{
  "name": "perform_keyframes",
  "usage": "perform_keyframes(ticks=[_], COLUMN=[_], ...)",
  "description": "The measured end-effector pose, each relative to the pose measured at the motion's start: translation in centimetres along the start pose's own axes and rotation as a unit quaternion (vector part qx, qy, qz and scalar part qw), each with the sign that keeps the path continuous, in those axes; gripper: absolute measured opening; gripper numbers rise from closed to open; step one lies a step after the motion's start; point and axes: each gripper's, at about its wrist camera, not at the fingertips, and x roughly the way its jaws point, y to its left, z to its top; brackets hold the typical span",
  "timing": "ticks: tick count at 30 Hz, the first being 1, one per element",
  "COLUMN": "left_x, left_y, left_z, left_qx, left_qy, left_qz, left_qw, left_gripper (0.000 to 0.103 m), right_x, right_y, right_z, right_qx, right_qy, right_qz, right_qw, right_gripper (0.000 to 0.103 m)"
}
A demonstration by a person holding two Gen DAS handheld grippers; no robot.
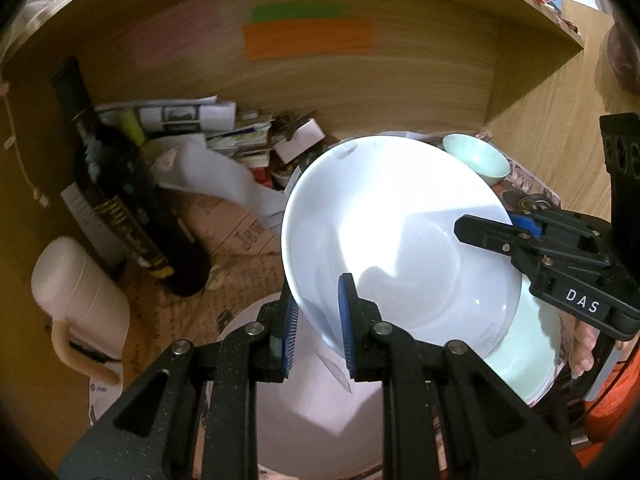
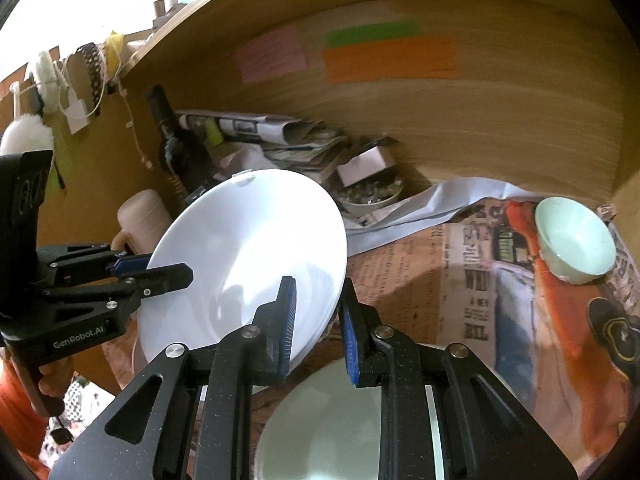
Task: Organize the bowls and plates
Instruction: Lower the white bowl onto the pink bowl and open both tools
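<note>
Left gripper [image 1: 316,320]: closed on near rim of white plate [image 1: 384,240].
White plate: centre frame, lifted and tilted, face toward camera, far rim highest; round, no long axis.
Right gripper [image 1: 480,236]: clamped on plate's right edge.
Step judged: two-handed carry. Next: lowering level onto pale green plate [image 1: 532,356], lower right.
Green bowl [image 1: 476,156]: upright, upper right.
</note>
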Motion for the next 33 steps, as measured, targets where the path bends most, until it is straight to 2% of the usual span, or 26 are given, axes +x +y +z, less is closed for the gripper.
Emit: perform_keyframes(ticks=[21, 33], left_x=[-0.8, -0.3], left_y=[4.5, 5.0], left_z=[-4.8, -6.5], left_qx=[-0.059, -0.059], left_qy=[0.027, 0.048], left_qz=[0.025, 0.032], left_qw=[0.9976, 0.9966], left_gripper=[0.019, 0.019], right_x=[4.1, 5.4], right_y=[4.1, 4.7], right_z=[-2.5, -3.8], right_qx=[-0.016, -0.021], right_qy=[0.057, 0.086], right_qz=[0.041, 0.052], right_qw=[0.997, 0.995], right_gripper=[0.019, 0.019])
